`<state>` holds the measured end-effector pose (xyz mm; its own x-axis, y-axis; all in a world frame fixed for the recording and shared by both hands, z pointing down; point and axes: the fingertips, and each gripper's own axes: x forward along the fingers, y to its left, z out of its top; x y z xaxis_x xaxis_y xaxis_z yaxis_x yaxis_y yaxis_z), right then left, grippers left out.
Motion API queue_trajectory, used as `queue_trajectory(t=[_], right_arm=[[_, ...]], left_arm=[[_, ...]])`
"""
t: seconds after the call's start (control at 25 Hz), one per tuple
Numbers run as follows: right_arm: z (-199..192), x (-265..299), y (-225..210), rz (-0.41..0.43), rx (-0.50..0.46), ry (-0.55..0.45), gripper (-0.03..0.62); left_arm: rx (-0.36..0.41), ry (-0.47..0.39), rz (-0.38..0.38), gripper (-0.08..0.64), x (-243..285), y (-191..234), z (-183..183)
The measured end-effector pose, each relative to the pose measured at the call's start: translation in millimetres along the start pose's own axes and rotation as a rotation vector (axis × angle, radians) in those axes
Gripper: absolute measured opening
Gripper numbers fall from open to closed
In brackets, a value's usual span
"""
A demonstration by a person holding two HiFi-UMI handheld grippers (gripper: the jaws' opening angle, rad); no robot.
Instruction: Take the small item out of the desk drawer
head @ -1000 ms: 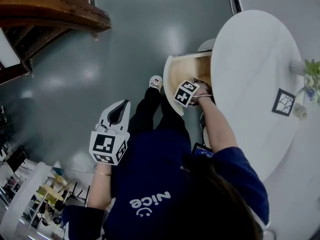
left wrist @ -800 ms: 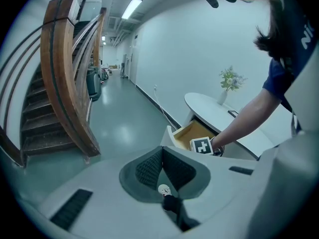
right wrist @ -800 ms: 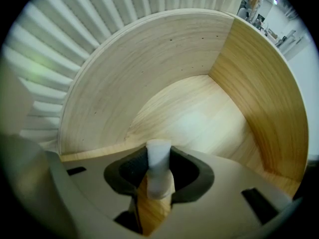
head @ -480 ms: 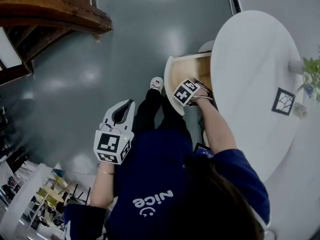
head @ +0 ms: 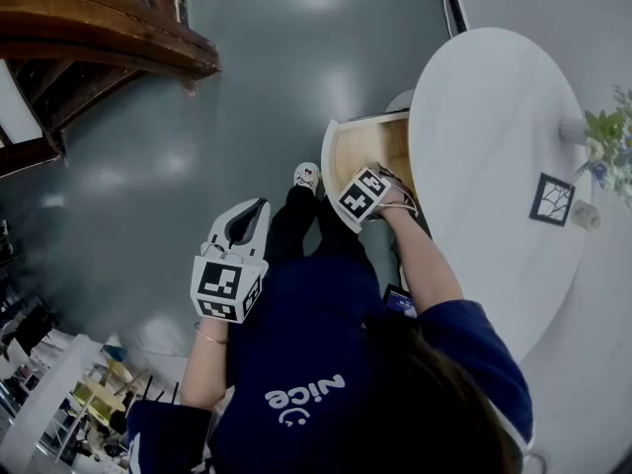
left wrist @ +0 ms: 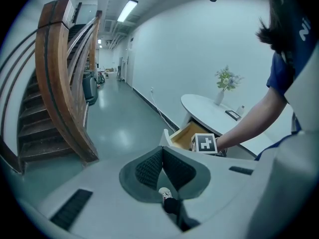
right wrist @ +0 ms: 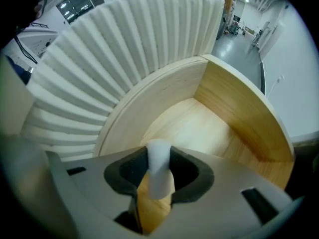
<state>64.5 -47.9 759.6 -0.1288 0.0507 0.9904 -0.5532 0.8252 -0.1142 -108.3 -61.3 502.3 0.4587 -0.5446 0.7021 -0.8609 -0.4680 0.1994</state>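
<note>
The curved wooden desk drawer (head: 367,144) stands pulled out from under the white oval desk (head: 494,136). My right gripper (right wrist: 158,158) points down over the bare drawer floor (right wrist: 199,128) and is shut on a small white item (right wrist: 159,176) held between its dark pads. In the head view only its marker cube (head: 360,197) shows, at the drawer's near edge. My left gripper (head: 247,223) hangs over the grey floor to the left of the person's legs, jaws shut with nothing in them; in its own view the left gripper (left wrist: 162,153) points toward the drawer (left wrist: 187,136).
A ribbed white drawer front (right wrist: 114,59) curves round the drawer. On the desk stand a flower vase (head: 597,131) and a small black frame (head: 553,200). A wooden staircase (head: 99,28) rises at upper left. Shelving (head: 59,403) fills the lower left corner. The person's shoe (head: 307,174) rests beside the drawer.
The right gripper's marker cube has risen a little and rolled, drifting left toward the drawer's near edge. The left gripper has stayed about where it was.
</note>
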Motion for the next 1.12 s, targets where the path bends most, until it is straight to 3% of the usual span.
queue_trajectory(t=[0.24,0.8,1.12], right_arm=[[10,-19,4,-0.003,0.093,-0.082,0.138],[20,-69,8,-0.079,0.155,-0.185,0.138],[31,-101,9,-0.109,0.198,-0.259,0.138]], left_arm=[[-0.037,-0.006,-0.037,0.003,3,0,1],[-0.015,-0.07,-0.089,0.003,2,-8,13],[-0.051,-0.121,-0.11,0.003,5,-9,24]])
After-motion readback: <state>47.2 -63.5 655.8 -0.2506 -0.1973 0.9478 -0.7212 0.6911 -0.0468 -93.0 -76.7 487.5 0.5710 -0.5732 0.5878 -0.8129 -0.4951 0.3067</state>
